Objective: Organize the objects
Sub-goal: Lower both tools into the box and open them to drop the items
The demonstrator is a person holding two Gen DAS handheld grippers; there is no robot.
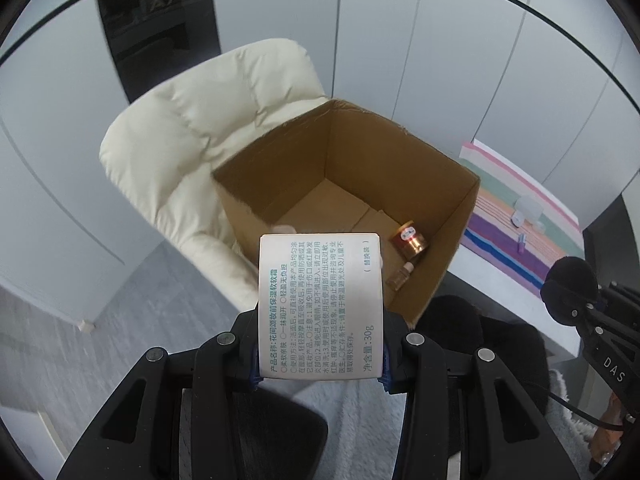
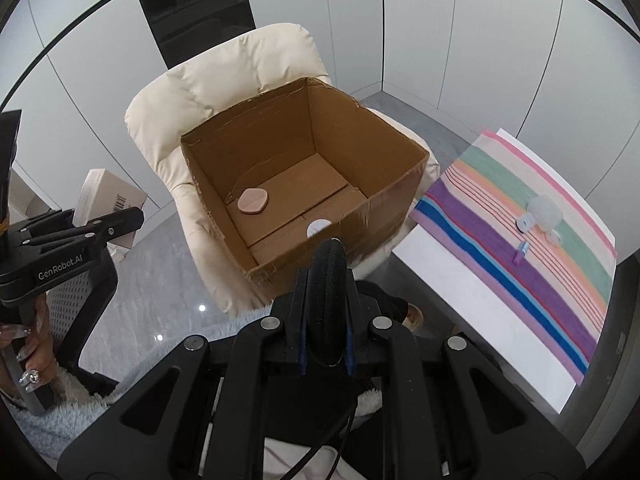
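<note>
Now both tongs hang near an open brown cardboard box (image 2: 304, 168) on a cream padded chair (image 1: 192, 152).
Left tongs (image 1: 320, 364) are clamped on a white carton (image 1: 320, 304) printed with Chinese text and "30g"; right tongs (image 2: 326, 344), pressed together, pinch a black ribbed pad (image 2: 329, 296). "GenRobot.AI" marks the left tool. On the right, a striped cloth (image 2: 520, 240) covers the white table (image 2: 480, 320).

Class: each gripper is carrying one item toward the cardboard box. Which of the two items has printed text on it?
The white carton clamped in the left gripper. Its face is covered in printed text, while the black round puff in the right gripper is plain.
</note>
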